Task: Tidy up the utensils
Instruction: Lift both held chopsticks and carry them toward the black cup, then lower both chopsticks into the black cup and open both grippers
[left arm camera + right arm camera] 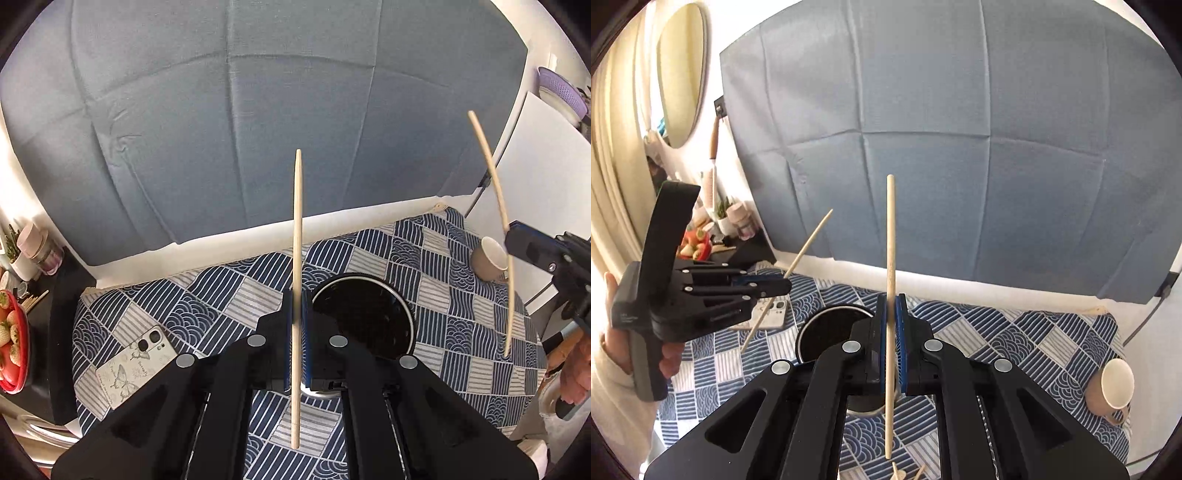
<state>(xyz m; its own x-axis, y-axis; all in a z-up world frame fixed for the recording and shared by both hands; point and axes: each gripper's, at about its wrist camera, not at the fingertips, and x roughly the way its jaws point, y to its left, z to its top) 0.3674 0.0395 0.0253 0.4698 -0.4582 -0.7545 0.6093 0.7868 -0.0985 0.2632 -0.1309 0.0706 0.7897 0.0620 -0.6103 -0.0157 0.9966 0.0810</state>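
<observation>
The left gripper [296,314] is clamped tight on a wooden chopstick [296,258], its blue pads [288,332] pressed against the stick near its middle; the stick stands roughly upright, sticking out above and below the jaws. The right gripper [893,332] is closed the same way on a second chopstick [890,258], also near upright; seen from the left side, that stick [495,192] leans a little.

Both grippers hang above a table with a blue and white patterned cloth [229,288]; a dark round pot [369,314] sits on the cloth just below and between them. A beige cup [1112,387] lies on its side near the right edge of the cloth; a phone in a butterfly case [133,365] lies flat toward the left. A red bowl of strawberries [11,339] stands off to the left; a grey-blue sheet [258,110] hangs behind the table.
</observation>
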